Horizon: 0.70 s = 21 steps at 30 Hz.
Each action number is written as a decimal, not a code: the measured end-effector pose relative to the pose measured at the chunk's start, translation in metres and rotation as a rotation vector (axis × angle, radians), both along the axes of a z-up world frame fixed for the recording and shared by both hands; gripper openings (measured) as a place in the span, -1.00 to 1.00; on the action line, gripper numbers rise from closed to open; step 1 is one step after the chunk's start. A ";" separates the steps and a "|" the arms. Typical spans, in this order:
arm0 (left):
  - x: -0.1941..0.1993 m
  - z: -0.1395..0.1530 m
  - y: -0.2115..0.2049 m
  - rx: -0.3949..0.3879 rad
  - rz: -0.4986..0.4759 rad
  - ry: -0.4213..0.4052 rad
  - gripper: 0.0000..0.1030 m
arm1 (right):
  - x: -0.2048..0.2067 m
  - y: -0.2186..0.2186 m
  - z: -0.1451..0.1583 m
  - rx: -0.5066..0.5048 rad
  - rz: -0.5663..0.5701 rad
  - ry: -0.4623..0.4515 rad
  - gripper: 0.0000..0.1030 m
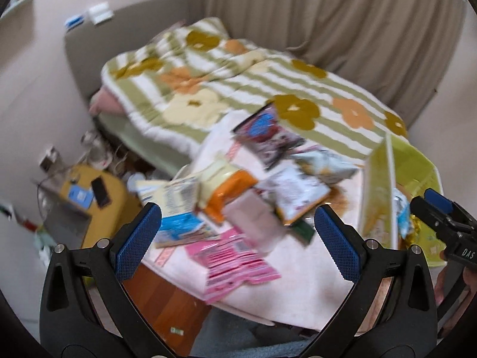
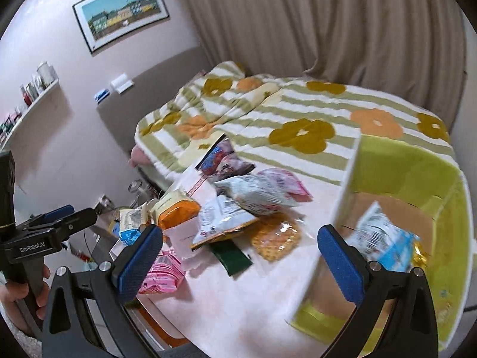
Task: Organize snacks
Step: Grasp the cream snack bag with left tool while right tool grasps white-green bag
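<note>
Lying in a loose overlapping heap on the pale table top [image 2: 238, 298], the snack packets [image 2: 238, 208] sit well to the left of the lime-green storage box [image 2: 411, 173], whose near wall stands at the table's right end. One blue-and-white packet [image 2: 384, 244] and something gold-wrapped already lie inside the box. A pink packet [image 1: 235, 259] rests at the near edge of the pile, close to the table's corner, with an orange-and-cream bag [image 1: 229, 191] and a white bag [image 1: 298, 191] stacked behind it.

The left gripper [image 1: 238, 238] hangs above the pile with its jaws spread wide and nothing between them. The right gripper [image 2: 240, 265] is likewise spread and empty, between pile and box.

Both views are smeared with motion blur, so packet edges are hard to read. The risk, as I judge it, is that closing on slippery overlapping film drags a neighbour along, or nudges the pink packet off the near edge. A packet carried low could also catch the box's near wall and tip it.
</note>
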<state>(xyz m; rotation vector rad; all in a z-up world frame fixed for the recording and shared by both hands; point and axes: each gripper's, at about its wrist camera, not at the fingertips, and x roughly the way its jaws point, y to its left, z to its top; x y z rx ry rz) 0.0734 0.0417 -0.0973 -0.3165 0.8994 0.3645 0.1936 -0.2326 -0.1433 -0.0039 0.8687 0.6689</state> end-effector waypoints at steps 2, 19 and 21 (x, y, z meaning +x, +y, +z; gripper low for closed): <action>-0.001 -0.011 0.015 -0.015 0.027 0.024 0.98 | 0.011 0.015 -0.006 -0.031 0.026 0.008 1.00; 0.030 -0.135 0.089 -0.137 0.168 0.247 0.69 | 0.092 0.084 -0.077 -0.290 0.152 0.143 1.00; 0.034 -0.143 0.092 -0.139 0.177 0.264 0.63 | 0.100 0.089 -0.086 -0.301 0.163 0.165 1.00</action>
